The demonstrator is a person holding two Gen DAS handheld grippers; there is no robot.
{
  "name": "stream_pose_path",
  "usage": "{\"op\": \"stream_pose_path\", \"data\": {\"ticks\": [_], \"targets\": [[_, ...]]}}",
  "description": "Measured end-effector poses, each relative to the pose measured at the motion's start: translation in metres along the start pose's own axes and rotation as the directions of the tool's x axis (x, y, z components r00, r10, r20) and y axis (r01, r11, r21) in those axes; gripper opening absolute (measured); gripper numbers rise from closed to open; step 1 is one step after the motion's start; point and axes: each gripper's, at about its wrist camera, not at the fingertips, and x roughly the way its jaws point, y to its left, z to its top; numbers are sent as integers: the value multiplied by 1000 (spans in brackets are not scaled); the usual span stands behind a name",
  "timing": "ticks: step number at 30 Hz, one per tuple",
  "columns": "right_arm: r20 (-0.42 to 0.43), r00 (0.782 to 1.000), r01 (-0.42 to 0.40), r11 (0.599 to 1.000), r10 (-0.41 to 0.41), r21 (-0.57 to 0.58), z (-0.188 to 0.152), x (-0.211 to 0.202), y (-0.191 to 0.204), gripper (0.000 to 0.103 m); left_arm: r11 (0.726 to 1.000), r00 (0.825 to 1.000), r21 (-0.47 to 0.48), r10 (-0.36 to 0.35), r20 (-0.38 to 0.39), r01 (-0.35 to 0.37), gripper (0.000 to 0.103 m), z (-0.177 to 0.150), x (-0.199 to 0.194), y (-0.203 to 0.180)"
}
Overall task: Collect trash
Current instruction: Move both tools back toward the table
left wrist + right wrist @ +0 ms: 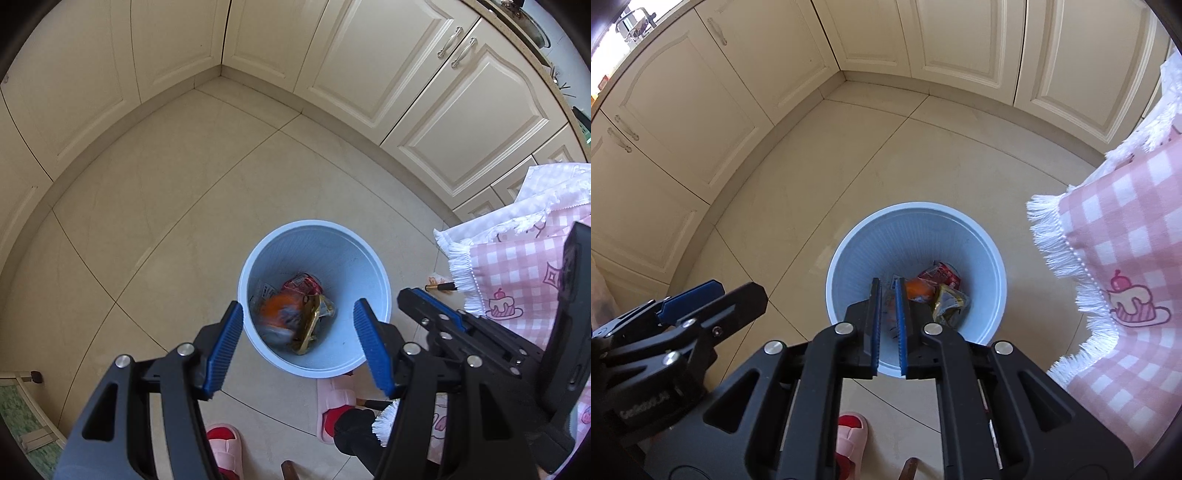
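Both tongs hang over a pale blue bin point(991, 280) on the tiled floor point(177, 206). The left tongs point(298, 317) are spread and empty; the right tongs point(888, 295) are nearly pressed together, empty. Wrappers point(938, 282) lie at the bin's bottom, beside a pink checked cloth point(1123, 236).

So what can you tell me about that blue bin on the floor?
The bin is a round, pale blue bucket that looks like plastic, with a smooth rim and finely ribbed inner walls narrowing toward the bottom. It stands upright and lidless on the beige tiled floor, beside a hanging pink checked cloth. At its bottom lies a small heap of trash: red, orange and gold wrappers, some clear film. Both pairs of fingers are above its opening; none appear to touch it.
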Motion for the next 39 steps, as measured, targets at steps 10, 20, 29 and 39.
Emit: {"op": "stream_pose_path", "data": {"ticks": [10, 20, 29, 39], "targets": [[100, 994, 51, 997, -45, -60, 2, -71, 13, 8, 999, 995, -5, -33, 98, 34, 61, -8, -47, -6], [342, 938, 97, 990, -55, -107, -13, -231, 24, 12, 986, 938, 70, -167, 304, 153, 61, -27, -183, -60], [524, 836, 186, 983, -162, 6, -63, -380, -49, 35, 927, 886, 330, -296, 358, 177, 64, -61, -264, -180], [519, 784, 233, 936, -342, 264, -92, -450, -184, 47, 809, 888, 556, -384, 252, 192, 64, -81, -271, -314]]}}
